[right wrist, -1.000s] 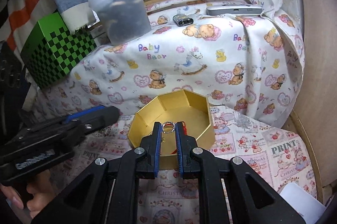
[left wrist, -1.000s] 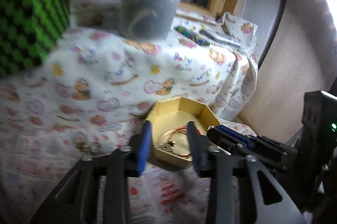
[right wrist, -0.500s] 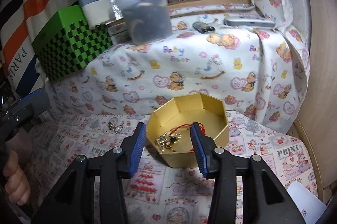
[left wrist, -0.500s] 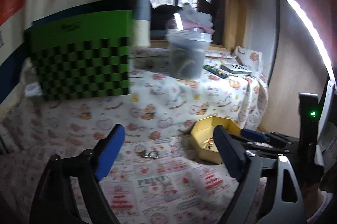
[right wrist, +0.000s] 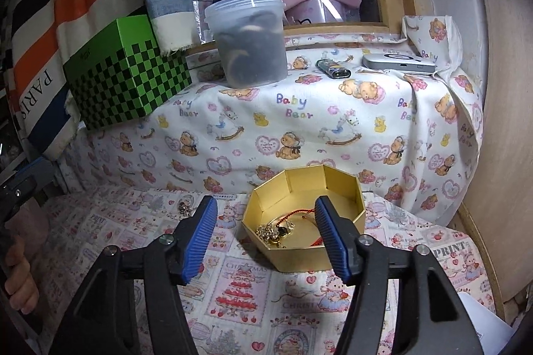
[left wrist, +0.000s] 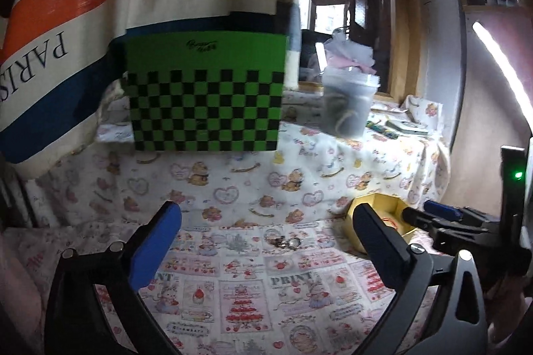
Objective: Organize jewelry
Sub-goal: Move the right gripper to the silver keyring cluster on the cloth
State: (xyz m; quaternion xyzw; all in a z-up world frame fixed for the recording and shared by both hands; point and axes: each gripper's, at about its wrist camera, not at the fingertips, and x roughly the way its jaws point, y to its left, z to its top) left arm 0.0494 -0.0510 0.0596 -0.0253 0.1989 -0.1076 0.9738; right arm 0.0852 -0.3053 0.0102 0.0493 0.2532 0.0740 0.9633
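Left gripper: jaws spread wide after just opening, nothing between the pads; loose jewelry lies on the cloth ahead, between the fingers and clear of both.
Right gripper: jaws parted about halfway after just opening, holding nothing; the gold octagonal box sits just ahead, its near wall between the fingertips.
Right wrist view only: the box's contents, a tangle of gold jewelry with a red cord, plus a lighter and a flat grey device on the raised ledge beyond.
Left wrist view only: the loose pieces seen close; the box to the right, partly hidden by the right finger; the other gripper's arm beside it.
Surface: Christmas-print cloth below the jaws, baby-bear sheet draped over the ledge behind.
Room: green checkered box, lidded plastic tub, striped "PARIS" fabric, window behind.
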